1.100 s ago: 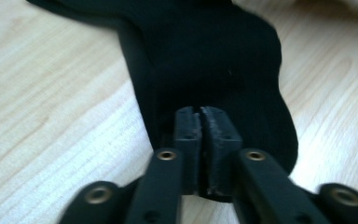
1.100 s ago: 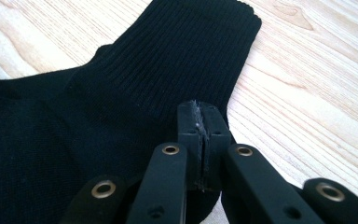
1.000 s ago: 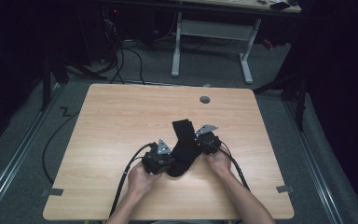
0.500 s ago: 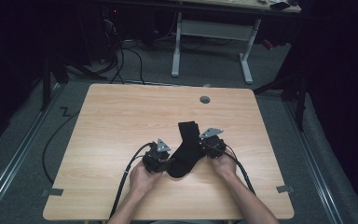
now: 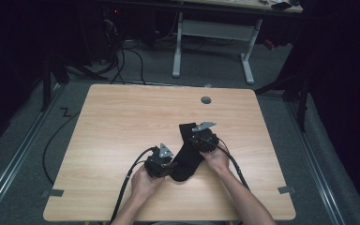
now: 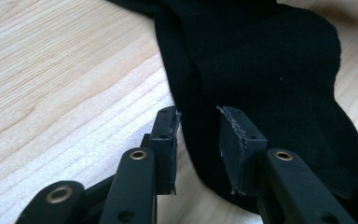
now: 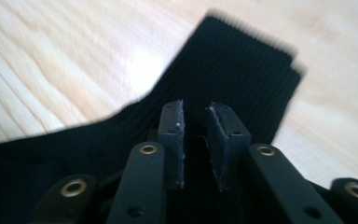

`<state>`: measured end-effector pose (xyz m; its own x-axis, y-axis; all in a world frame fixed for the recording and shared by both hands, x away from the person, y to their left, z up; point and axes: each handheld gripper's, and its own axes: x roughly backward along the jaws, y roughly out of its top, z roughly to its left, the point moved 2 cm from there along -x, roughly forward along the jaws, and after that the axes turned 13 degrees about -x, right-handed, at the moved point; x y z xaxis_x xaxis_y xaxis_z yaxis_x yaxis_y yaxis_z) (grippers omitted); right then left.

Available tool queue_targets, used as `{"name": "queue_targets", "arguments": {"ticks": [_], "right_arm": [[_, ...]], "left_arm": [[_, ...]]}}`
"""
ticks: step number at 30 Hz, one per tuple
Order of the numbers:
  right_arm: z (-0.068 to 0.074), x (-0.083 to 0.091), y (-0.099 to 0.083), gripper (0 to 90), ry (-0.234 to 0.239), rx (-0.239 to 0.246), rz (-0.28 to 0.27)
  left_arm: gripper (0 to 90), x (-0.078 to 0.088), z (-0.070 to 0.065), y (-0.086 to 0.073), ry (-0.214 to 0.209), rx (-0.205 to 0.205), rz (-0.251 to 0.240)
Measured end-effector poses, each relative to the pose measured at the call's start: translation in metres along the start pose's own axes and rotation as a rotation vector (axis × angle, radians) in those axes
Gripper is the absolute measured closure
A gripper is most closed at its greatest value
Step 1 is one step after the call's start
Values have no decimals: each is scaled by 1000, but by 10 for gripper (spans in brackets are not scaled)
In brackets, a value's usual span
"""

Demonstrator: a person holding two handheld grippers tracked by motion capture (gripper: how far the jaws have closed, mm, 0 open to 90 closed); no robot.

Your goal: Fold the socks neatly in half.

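Black sock (image 5: 187, 152) lies flat on the table (image 5: 122, 122) (apparently laid out), left gripper (image 6: 198, 135) and right gripper (image 7: 196, 140) released, jaws just opened over it, only withdrawal remaining.

— Where is there room on the bench (image 5: 122, 117)?

— The far half and both side strips lie bare wood; a hand could pass there freely. Only a small round grommet hole (image 5: 206, 100) sits near the far edge.

— What blocks the near middle?

— The black sock (image 5: 187, 157), lying flat, with the left gripper (image 5: 165, 164) at its toe end and the right gripper (image 5: 198, 139) over its cuff.
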<state>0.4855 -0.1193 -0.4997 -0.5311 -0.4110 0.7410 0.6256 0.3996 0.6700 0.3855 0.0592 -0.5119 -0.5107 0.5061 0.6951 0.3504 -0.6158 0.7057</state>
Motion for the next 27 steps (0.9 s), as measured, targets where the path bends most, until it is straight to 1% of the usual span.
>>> {"name": "queue_targets", "arguments": {"ticks": [1,3,4,6,7,9,12,16,19,22,25,27], "right_arm": [[-1,-3,-3,780,14,-11,8],[-2,-2,-5,815,27,-30,11],[-1,0,-7,842,22,-15,17],[2,1,-8,870,-5,41,20],[4,1,-8,880,-15,60,19],[5,1,-8,890,-22,70,17],[4,6,-6,895,-14,64,-18],[4,18,4,896,-7,54,-61],[3,23,15,895,-9,44,-89],[5,28,26,895,-4,43,-115],[9,25,31,893,3,45,-121],[11,16,30,880,4,46,-91]], "left_arm": [[672,0,-1,-1,-1,1,-4],[672,1,-4,-2,-1,0,-15],[671,1,-5,-3,2,1,-19],[669,1,-8,-3,12,-5,-27],[666,1,-9,-4,14,-7,-30],[658,2,-11,-5,18,-6,-41],[641,2,-13,-8,22,3,-59],[623,2,-15,-10,32,3,-82],[605,1,-15,-10,36,7,-81],[588,1,-15,-10,38,10,-81],[569,1,-15,-10,41,11,-78],[555,1,-15,-10,45,10,-77]]}}
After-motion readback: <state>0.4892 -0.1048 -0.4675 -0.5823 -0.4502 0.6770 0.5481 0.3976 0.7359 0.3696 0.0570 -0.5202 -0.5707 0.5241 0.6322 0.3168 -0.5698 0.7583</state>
